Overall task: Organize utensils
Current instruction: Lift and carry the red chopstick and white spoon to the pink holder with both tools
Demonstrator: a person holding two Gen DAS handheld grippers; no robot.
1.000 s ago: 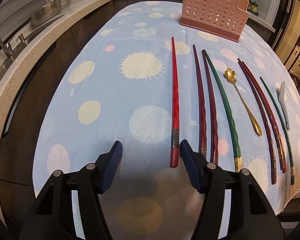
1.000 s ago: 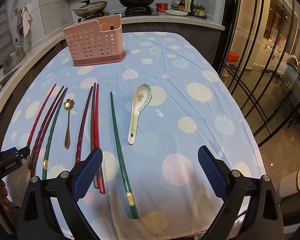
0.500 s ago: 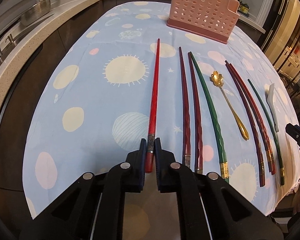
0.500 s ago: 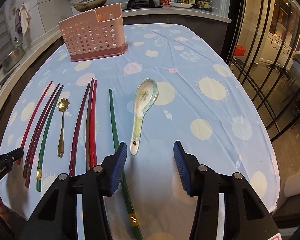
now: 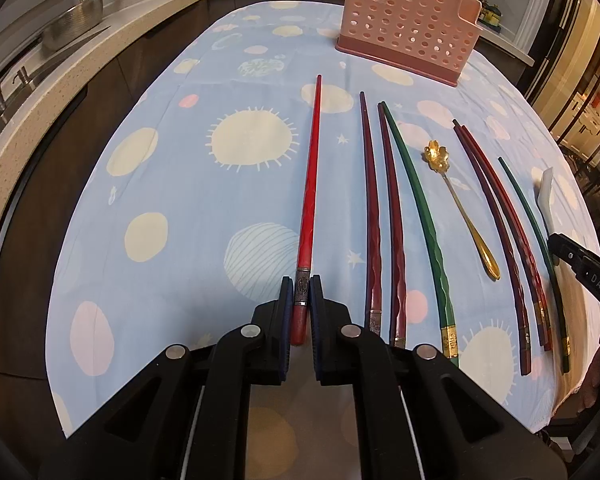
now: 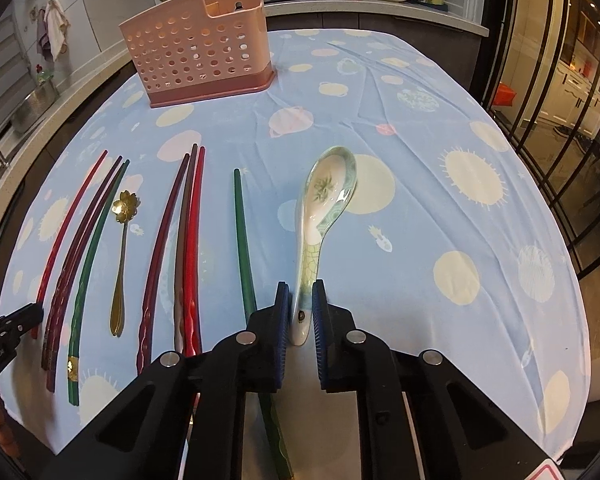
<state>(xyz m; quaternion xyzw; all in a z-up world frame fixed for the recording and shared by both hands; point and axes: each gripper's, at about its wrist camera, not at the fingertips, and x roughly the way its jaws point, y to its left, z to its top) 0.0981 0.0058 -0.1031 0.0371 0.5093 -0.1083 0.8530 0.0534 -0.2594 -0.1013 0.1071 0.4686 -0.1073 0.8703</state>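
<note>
Both jaws are clamping: left gripper (image 5: 301, 292) pinching the red chopstick (image 5: 310, 192), right gripper (image 6: 301, 300) squeezing the ceramic spoon (image 6: 320, 220) handle; glazed ceramic risks slipping when lifting.

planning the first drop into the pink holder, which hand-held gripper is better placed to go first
Slightly the right hand-held gripper: it is shut on the ceramic spoon, with bare cloth between it and the pink holder. The left hand-held gripper grips the red chopstick, a long thing to swing upright.
</note>
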